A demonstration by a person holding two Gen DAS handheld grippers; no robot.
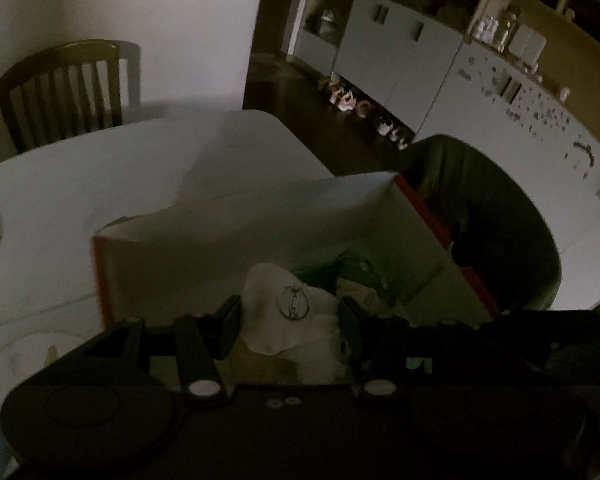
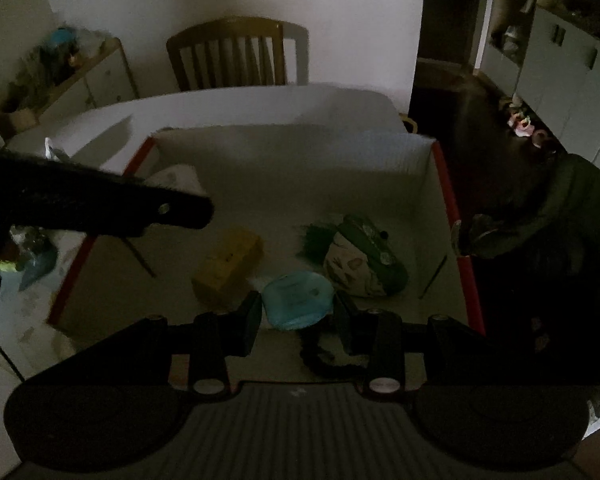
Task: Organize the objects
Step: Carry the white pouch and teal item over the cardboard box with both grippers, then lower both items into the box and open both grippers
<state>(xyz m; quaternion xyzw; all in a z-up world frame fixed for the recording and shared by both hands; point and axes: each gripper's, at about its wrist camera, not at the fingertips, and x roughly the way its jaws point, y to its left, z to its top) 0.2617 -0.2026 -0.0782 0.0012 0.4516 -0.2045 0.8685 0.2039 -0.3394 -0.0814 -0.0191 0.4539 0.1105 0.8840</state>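
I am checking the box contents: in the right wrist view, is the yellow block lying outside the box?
No, the yellow block lies on the floor of the box, left of the green pouch.

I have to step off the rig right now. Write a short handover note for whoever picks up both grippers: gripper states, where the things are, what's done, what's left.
Left gripper: holds a white item with a metal ring between its fingers, over the box.
Right gripper: holds a light blue pouch, also over the box.
Already on the box floor: yellow block, green patterned bag.
Outside the box, on the table at the left: a few small items, too dark to identify.
Left to do: lower and release both held items into the box, then probably collect the items on the table.
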